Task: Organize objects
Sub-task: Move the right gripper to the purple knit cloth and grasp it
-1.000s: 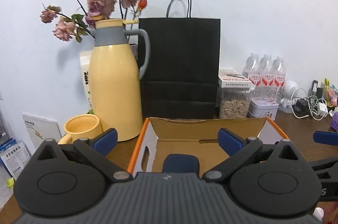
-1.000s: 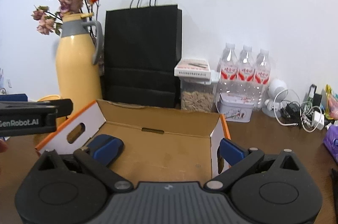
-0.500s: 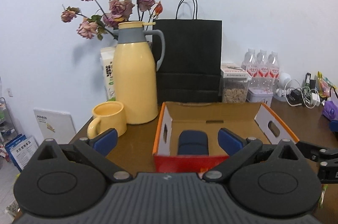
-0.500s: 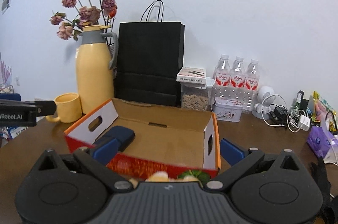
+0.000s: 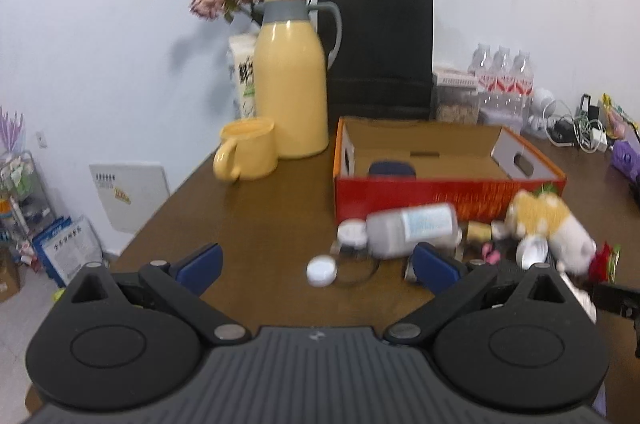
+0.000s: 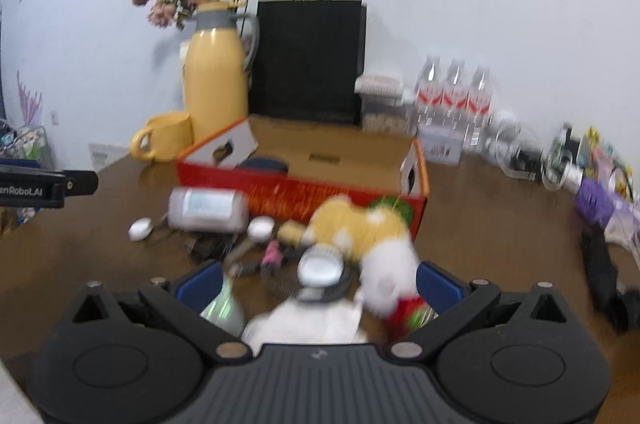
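Observation:
An open red cardboard box (image 5: 448,190) (image 6: 304,192) sits on the brown table with a dark blue case (image 5: 392,169) (image 6: 266,164) inside at its left end. In front of it lies a pile: a white bottle on its side (image 5: 412,230) (image 6: 206,210), a yellow and white plush toy (image 5: 548,224) (image 6: 364,232), a small white cap (image 5: 321,270) (image 6: 140,229), a round white tin (image 6: 320,266) and small bits. My left gripper (image 5: 316,264) is open and empty, near the cap. My right gripper (image 6: 318,282) is open and empty over the tin.
A yellow jug (image 5: 290,84) (image 6: 216,76) with dried roses, a yellow mug (image 5: 248,154) (image 6: 166,136), a black paper bag (image 5: 380,52) (image 6: 310,60), a jar and water bottles (image 6: 452,96) stand along the back wall. Cables and purple packets (image 6: 600,200) lie at the right.
Both grippers have pulled back from the box toward the table's near side. The pile of loose objects in front of the box has come into view.

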Action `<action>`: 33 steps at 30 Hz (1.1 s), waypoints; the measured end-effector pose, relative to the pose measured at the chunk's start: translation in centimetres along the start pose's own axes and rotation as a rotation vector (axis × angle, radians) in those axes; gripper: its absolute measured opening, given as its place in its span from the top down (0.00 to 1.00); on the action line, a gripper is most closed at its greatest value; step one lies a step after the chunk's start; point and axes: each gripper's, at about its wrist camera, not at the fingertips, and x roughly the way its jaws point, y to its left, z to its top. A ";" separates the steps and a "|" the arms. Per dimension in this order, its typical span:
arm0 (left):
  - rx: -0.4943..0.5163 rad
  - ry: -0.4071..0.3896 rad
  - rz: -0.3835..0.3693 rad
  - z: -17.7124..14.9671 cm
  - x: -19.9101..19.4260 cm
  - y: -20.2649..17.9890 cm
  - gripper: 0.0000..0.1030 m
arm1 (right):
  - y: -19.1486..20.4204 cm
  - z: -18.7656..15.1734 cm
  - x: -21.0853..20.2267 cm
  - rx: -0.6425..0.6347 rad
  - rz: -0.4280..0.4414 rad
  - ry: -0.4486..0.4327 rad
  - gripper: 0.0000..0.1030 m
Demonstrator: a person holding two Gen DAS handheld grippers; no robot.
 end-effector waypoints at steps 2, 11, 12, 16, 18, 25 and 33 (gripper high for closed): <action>-0.006 0.020 0.002 -1.3 -0.5 0.5 0.00 | 0.6 -1.2 -0.2 0.008 0.009 0.035 0.00; -0.011 0.079 0.001 -5.3 -2.2 2.2 0.00 | 2.7 -5.3 -0.3 0.041 0.027 0.184 0.00; -0.013 0.083 -0.004 -5.6 -2.4 2.3 0.00 | 2.8 -5.4 -0.3 0.053 0.030 0.193 0.00; -0.021 0.101 -0.033 -6.8 -3.0 2.7 0.00 | 3.7 -5.6 0.0 0.064 0.044 0.229 0.00; -0.019 0.107 -0.048 -7.4 -3.2 2.7 0.00 | 4.3 -5.8 0.7 0.058 0.047 0.260 0.00; -0.041 0.129 -0.049 -8.1 -2.8 3.2 0.00 | 5.4 -6.7 1.4 0.029 0.021 0.252 0.00; -0.047 0.136 -0.048 -8.2 -2.5 3.1 0.00 | 5.1 -7.3 0.6 0.008 0.052 0.195 0.13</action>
